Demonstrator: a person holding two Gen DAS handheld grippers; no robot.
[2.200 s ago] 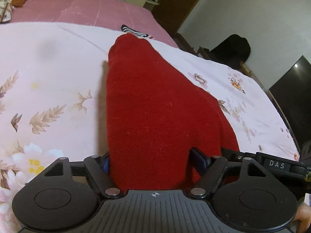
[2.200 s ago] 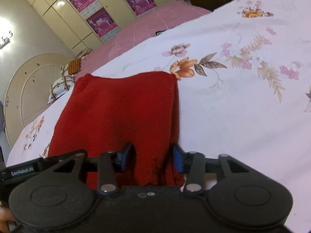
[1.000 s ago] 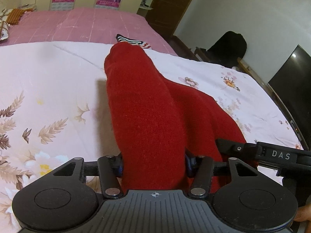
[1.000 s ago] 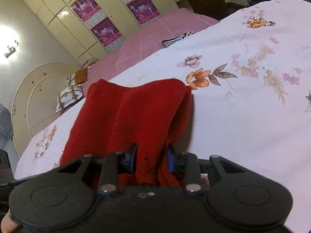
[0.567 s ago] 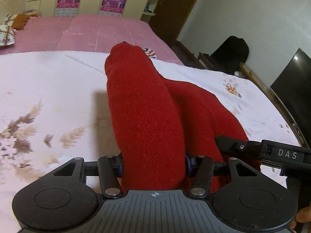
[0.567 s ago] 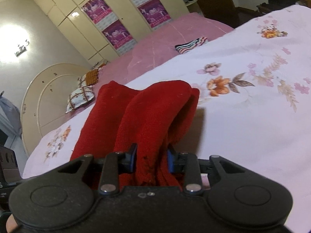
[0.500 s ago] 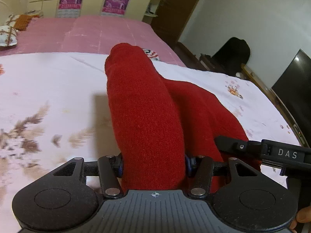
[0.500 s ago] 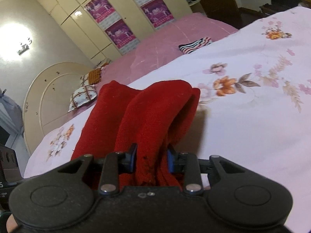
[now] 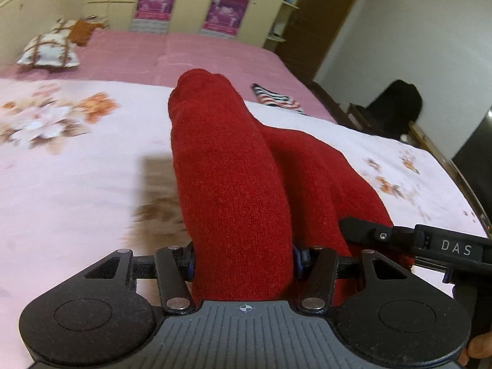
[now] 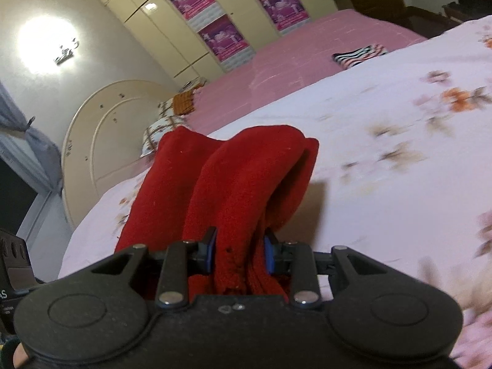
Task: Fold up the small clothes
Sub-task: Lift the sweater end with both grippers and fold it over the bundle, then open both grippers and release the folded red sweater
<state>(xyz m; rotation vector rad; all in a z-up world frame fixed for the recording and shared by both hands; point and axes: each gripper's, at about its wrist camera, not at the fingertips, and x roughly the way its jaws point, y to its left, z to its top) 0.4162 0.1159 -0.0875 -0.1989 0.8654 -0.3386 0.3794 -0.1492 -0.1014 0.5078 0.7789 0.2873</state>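
Above bed [image 9: 77, 184]: left hand-held gripper [image 9: 243, 259] and right hand-held gripper [image 10: 238, 252] both clenched on red garment [image 9: 227, 169], lifted mid-fold. Next: carry edge over, lay flat, release.

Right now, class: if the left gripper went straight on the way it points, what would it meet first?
The left gripper is already shut on the red garment, whose raised fold fills the line ahead. Beyond its far end lies the pink bedspread; depth there is unclear.
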